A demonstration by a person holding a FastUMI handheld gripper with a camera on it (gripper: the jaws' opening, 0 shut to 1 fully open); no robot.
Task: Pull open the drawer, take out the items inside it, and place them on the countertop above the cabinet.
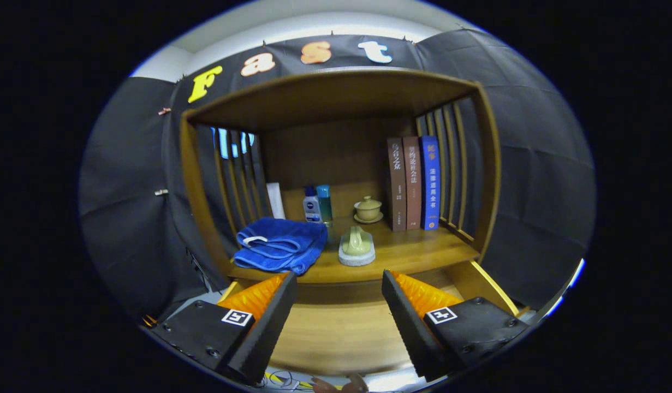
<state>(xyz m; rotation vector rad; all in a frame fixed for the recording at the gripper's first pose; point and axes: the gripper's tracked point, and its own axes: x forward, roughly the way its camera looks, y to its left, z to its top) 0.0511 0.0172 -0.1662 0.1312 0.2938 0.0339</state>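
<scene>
While my gripper (338,305) hangs spread and empty over the open drawer (336,333), the surface (412,248) lies just beyond it, blue towel (281,248) ahead-left.

Black cloth walls (537,164) surround a wooden cabinet (336,98) (slatted sides); a pale ceiling (314,22) shows above it.

Counts, on the countertop (401,248): three books (413,183) upright side by side, two brown, one blue. Two bottles (317,204), touching. One lidded cup (368,209) on its saucer. One folded blue towel (281,248). One pale green scoop-like piece (357,246) on a white base. One white upright item (275,200), kind unclear. One open drawer (336,335). One gripper (338,311), two fingers (270,319) spread apart, nothing between.
</scene>
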